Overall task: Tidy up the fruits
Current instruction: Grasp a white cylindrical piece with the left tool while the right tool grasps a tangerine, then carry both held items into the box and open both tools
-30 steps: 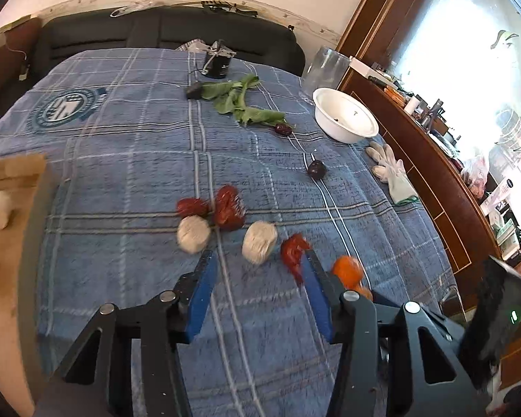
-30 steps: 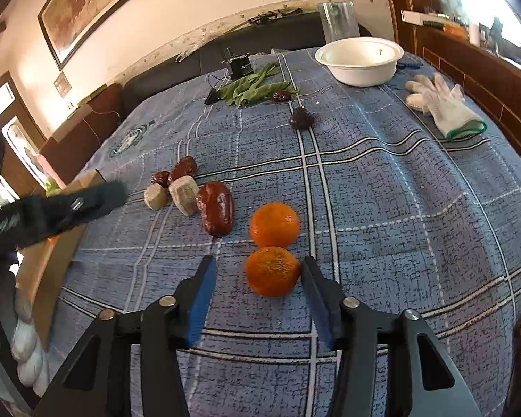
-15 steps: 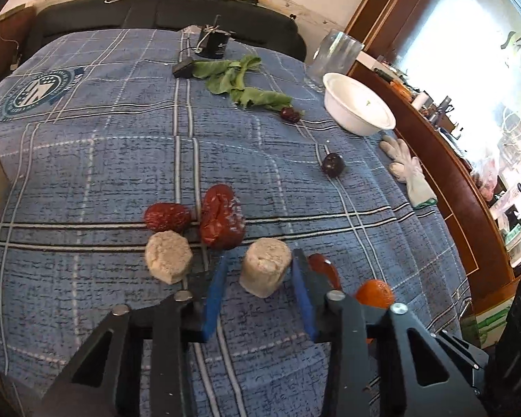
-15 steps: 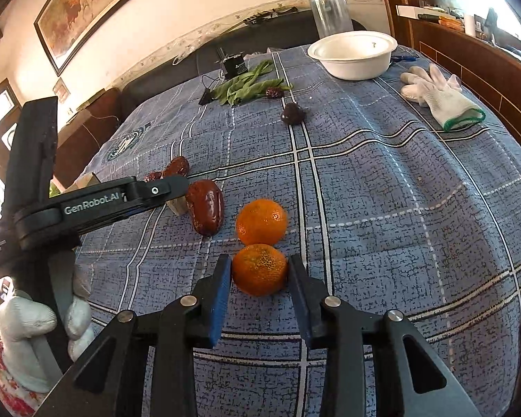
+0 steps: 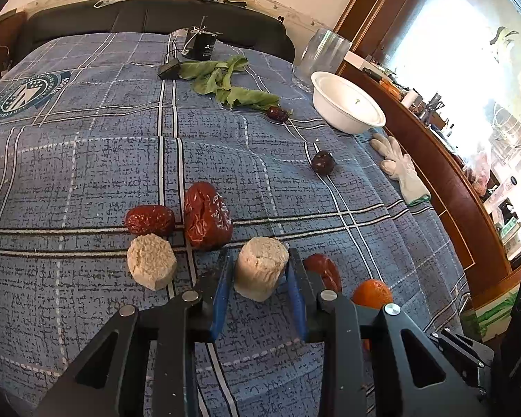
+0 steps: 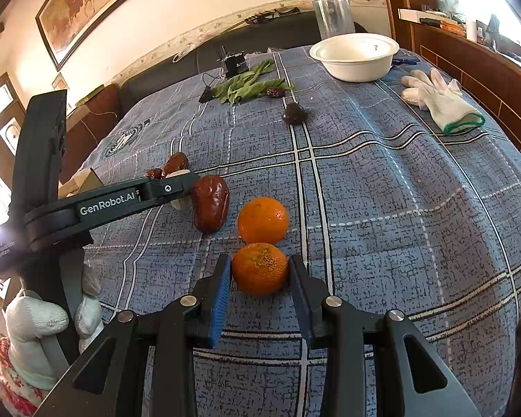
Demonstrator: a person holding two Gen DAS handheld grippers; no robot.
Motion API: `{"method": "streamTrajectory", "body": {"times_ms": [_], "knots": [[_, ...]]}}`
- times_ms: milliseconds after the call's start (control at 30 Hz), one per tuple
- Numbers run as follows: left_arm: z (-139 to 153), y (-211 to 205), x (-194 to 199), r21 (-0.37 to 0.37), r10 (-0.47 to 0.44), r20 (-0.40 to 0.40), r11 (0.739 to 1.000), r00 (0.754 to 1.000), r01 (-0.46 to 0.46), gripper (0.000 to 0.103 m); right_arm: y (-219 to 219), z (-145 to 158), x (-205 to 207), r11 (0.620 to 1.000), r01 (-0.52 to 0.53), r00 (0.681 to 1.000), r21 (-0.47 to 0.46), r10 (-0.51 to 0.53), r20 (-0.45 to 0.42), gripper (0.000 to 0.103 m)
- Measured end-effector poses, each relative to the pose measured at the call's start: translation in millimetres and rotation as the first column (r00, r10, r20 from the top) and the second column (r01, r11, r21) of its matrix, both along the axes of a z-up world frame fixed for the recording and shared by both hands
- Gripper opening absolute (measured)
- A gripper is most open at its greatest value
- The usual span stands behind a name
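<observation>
A blue checked cloth (image 5: 87, 160) is spread over the whole table. Far across it a white bowl (image 6: 356, 56) is set near the right edge, with a clear tumbler (image 6: 331, 17) behind it and a pair of white gloves (image 6: 437, 99) lying just beside it. Green leaves (image 5: 229, 85) are scattered at the far middle, next to a small black device (image 5: 200, 46).

The left gripper (image 5: 258, 272) is seen low over the cloth, its blue pads closed in against both sides of a pale round chunk (image 5: 260, 267), which rests on the cloth. A second pale chunk (image 5: 151, 266) lies to its left, apart from it. Behind them a large wrinkled red date (image 5: 206, 220) and a smaller date (image 5: 150, 220) are placed side by side.

The right gripper (image 6: 260, 271) is narrowed onto the near orange (image 6: 259, 268), both pads touching its sides while it sits on the cloth. A second orange (image 6: 263, 220) is touching it from behind, and a smooth red date (image 6: 210, 207) lies just to the left. A dark plum (image 6: 294, 113) is found well apart, toward the bowl, and another small date (image 6: 275, 92) by the leaves.
</observation>
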State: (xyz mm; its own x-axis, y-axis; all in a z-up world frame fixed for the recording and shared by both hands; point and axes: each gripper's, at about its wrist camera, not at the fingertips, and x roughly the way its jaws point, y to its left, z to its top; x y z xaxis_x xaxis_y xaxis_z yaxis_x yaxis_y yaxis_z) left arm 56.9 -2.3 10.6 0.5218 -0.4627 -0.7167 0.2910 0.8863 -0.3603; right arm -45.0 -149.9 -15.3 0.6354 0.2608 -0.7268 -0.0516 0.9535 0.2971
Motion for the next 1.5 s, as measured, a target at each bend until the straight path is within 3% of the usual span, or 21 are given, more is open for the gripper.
{"method": "streamTrajectory", "body": {"times_ms": [300,533,700,833,900,1000,1167,1233,1300,1500], "knots": [[1.6,0.5,-3.3,-0.011,-0.007,0.019,1.000,1.000,0.007,0.029,3.9,0.5,-1.2,1.000,-0.014,1.000,-0.019,0.014,0.010,0.035],[5.8,11.8,-13.4,-0.022,0.036,0.021,0.999,0.999,-0.036,0.029,4.9,4.4,-7.2,0.999,-0.006,0.999,-0.038,0.008,0.051,0.035],[23.9,40.4,-38.9,-0.120,0.087,0.009,0.989,0.996,-0.086,0.029,6.1,9.5,-12.6,0.998,0.012,0.996,-0.059,-0.007,0.087,0.034],[49.8,82.1,-75.2,-0.169,0.132,0.038,0.978,0.991,-0.124,0.029,14.1,12.6,-14.4,0.998,-0.003,0.998,-0.064,0.006,0.056,0.034],[62.3,112.3,-92.6,-0.161,0.185,0.069,0.972,0.980,-0.172,0.029,23.2,22.5,-18.9,0.999,-0.045,0.997,-0.023,0.046,0.056,0.034],[78.7,169.4,-115.2,-0.147,0.310,0.111,0.945,0.944,-0.293,0.030,46.9,48.9,-26.3,0.994,-0.103,0.989,-0.020,0.104,0.102,0.035],[95.0,265.7,-143.7,-0.150,0.525,0.129,0.849,0.841,-0.507,0.030,108.4,90.2,-23.1,0.969,-0.244,0.954,-0.036,0.246,0.171,0.035],[95.8,291.8,-145.1,-0.144,0.568,0.112,0.821,0.815,-0.553,0.030,133.9,95.9,-16.7,0.954,-0.298,0.939,-0.034,0.299,0.172,0.035],[94.2,307.8,-140.2,-0.117,0.585,0.093,0.810,0.805,-0.575,0.030,165.6,99.3,-6.2,0.934,-0.355,0.920,-0.032,0.356,0.163,0.035],[73.9,323.9,-103.9,0.015,0.549,0.011,0.836,0.836,-0.549,0.030,253.1,84.3,24.4,0.875,-0.484,0.868,-0.035,0.484,0.105,0.035]]}}
